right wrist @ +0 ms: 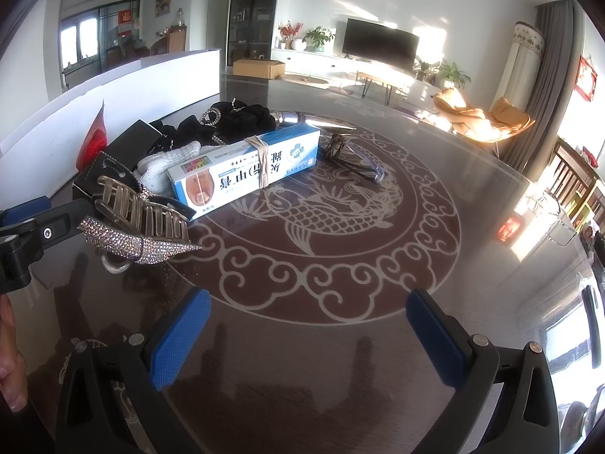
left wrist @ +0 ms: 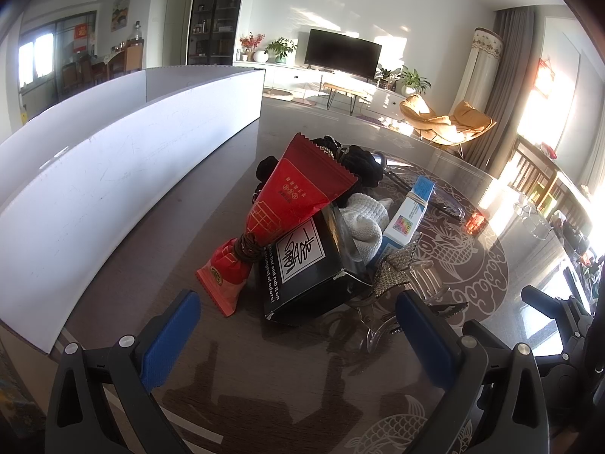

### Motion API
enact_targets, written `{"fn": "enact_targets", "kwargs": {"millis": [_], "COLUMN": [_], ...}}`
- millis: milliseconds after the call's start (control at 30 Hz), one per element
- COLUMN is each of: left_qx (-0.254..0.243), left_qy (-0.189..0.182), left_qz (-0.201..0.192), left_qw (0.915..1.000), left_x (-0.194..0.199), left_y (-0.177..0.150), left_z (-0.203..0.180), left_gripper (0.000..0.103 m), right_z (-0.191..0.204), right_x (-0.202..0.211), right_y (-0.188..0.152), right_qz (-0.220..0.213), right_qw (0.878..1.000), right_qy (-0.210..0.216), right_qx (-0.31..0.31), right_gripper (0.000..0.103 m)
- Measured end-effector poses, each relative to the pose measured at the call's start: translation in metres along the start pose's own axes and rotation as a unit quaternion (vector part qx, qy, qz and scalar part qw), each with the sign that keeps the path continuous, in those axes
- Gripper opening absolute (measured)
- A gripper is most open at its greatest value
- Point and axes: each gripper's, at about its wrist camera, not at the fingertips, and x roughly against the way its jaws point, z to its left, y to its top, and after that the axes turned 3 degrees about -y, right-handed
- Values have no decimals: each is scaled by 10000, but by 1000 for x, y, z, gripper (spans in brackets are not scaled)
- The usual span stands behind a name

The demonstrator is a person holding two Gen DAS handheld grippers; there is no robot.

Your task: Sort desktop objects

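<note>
Fingers (left wrist: 172,340) of both grippers wide apart, empty, above the glossy table (right wrist: 302,378).

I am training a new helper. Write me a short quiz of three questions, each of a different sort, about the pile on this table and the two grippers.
1. True or false: the right gripper holds the blue box.
2. What is wound around the red packet? A) a brown band B) a white cord C) tape
3. Fill in: the glasses lie on the table beside the far end of the ______ box.

Key
1. False: its jaws stand open over bare table, as do those of the left gripper.
2. A
3. blue
</note>
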Motion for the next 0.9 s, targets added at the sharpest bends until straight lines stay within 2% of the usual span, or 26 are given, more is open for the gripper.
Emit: {"fn": "enact_targets", "kwargs": {"millis": [500,733,900], "left_qx": [18,198,144], "left_qy": [28,37,89], "left_qz": [11,-22,54], "left_qw": [10000,9998,9998], "left_x": [-1,1,-1], "left_y": [-2,-4,-8], "left_z": [0,5,1], "left_gripper": [103,103,103], "right_z": [1,1,4], "right_x": [-5,-11,-20], "right_y": [0,1,0], "right_qz": [77,285,521], "right_qw": [10000,9996,9986], "right_qy": [35,32,47], "right_qx": [3,46,95], "right_gripper": [103,103,103]}}
